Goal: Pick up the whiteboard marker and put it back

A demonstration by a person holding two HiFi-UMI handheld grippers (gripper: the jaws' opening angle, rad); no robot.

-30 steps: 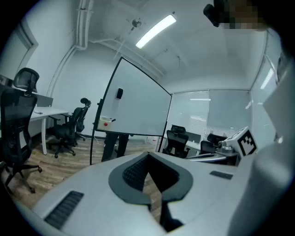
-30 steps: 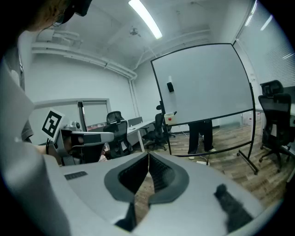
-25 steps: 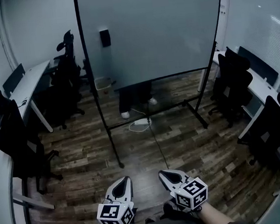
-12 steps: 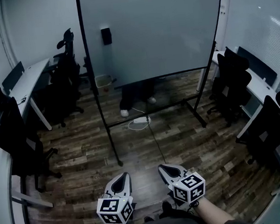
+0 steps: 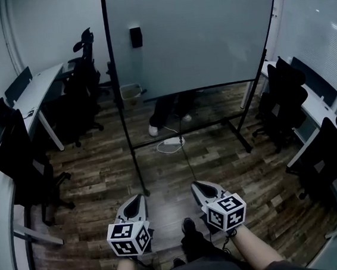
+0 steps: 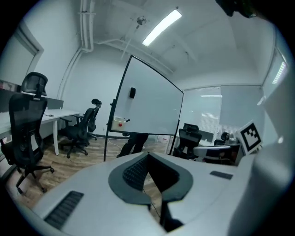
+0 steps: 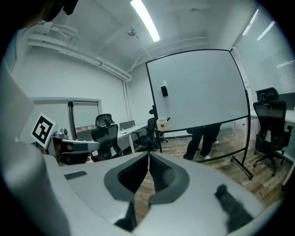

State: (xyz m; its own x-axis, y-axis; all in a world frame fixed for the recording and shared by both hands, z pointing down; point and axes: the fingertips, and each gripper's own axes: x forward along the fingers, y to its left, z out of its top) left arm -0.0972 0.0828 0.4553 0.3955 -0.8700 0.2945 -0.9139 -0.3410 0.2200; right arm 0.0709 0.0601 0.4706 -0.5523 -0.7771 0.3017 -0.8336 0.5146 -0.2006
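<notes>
A large whiteboard (image 5: 194, 33) on a wheeled stand fills the middle of the room. A small white tray (image 5: 130, 91) hangs at its lower left corner, and a dark marker (image 6: 127, 120) sticks out of it; the tray (image 7: 162, 124) also shows in the right gripper view. A black eraser (image 5: 136, 37) clings to the board. My left gripper (image 5: 138, 197) and right gripper (image 5: 195, 186) are held low in front of me, well short of the board. Both point toward it. Each is shut with nothing between the jaws, as seen on the left gripper (image 6: 147, 154) and the right gripper (image 7: 149, 155).
A person's legs (image 5: 165, 111) show behind the board. The stand's feet (image 5: 145, 193) and a power strip with cable (image 5: 174, 141) lie on the wooden floor. Black office chairs (image 5: 25, 170) and desks (image 5: 38, 94) line the left; more chairs (image 5: 287, 98) stand at the right.
Both grippers have moved forward toward the board, the left one also drifting left. The board now sits nearer and further right in the head view. A shoe has appeared between the grippers.
</notes>
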